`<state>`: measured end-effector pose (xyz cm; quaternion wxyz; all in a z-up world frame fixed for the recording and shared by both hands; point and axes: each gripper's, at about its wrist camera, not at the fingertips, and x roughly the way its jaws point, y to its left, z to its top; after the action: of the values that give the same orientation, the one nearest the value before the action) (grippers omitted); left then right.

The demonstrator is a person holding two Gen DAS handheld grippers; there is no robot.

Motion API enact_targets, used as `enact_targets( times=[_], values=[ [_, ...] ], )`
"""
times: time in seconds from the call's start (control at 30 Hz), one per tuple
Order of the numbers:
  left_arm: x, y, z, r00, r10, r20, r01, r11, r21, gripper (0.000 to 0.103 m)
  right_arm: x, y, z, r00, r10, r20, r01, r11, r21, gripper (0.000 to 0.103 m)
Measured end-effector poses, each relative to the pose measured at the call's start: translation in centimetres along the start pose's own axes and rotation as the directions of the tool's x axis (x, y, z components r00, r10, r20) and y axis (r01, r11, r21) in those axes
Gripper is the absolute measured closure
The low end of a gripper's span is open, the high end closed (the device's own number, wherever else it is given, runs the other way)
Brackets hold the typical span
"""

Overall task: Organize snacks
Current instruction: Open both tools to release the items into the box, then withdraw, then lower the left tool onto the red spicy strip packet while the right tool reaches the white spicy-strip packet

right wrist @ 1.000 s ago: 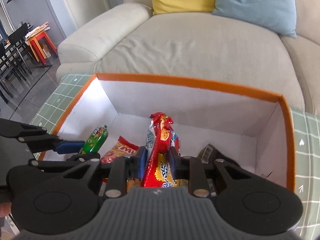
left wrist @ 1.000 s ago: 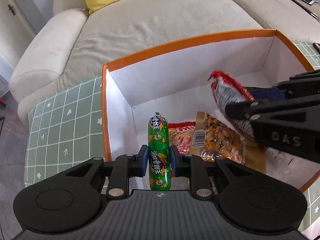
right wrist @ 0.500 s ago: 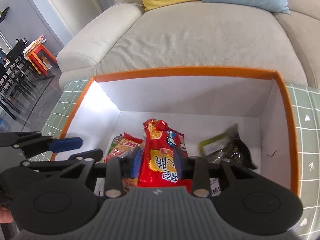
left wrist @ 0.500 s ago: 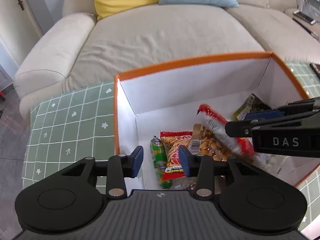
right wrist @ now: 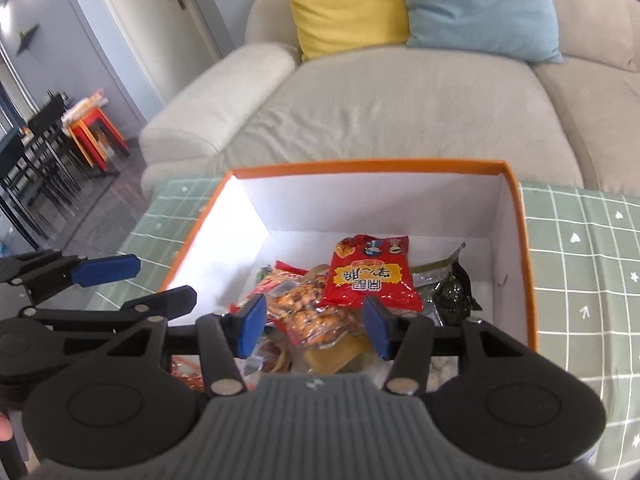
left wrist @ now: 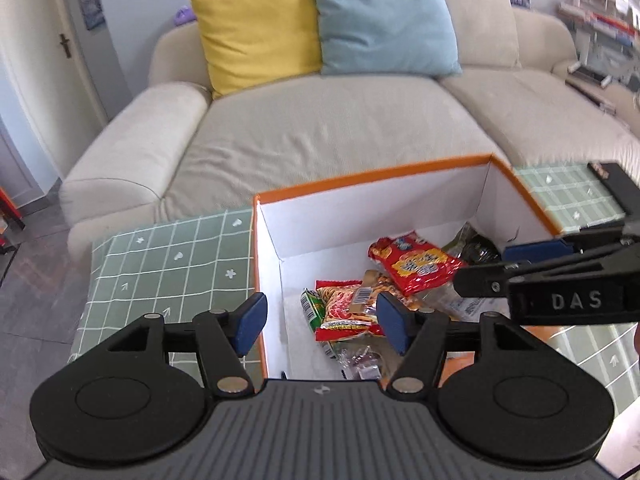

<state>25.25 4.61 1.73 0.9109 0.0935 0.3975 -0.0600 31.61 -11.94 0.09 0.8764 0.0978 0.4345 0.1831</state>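
We count one box (right wrist: 516,200), two cushions (left wrist: 256,28) at twelve o'clock, two grippers (right wrist: 314,328), roughly five snack packets (right wrist: 370,276).

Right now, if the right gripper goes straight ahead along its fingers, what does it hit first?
Probably the peanut bag, lying between the open fingers of the right gripper, with the red snack packet just beyond it in the orange-rimmed box. Depth is unclear from this view.

Red snack bag (right wrist: 370,274) atop snacks in box (right wrist: 516,216)
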Motion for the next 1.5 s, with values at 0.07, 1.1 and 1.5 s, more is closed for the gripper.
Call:
enact_targets(
  times=[0.07,1.1,1.5],
  values=[
    [-1.4,0.1,-0.6,1.0,-0.006,0.024,0.007,1.0,-0.026,0.03,-1.6,0.3,-1.0,0.999,0.003,0.035,-0.003,1.0,-0.004,0.049],
    [-1.2,2.5,-14.2,0.991,-0.034,-0.126,0.014,0.988,-0.154,0.03,-3.3,0.7,-16.6,0.998,-0.057,0.03,0.059,0.993,-0.101,0.047],
    [4.5,0.6,-12.8,0.973,-0.017,-0.23,0.064,0.978,0.2,0.027,2.3,1.3,-15.2,0.995,-0.049,-0.087,0.026,0.967,-0.255,0.029]
  ],
)
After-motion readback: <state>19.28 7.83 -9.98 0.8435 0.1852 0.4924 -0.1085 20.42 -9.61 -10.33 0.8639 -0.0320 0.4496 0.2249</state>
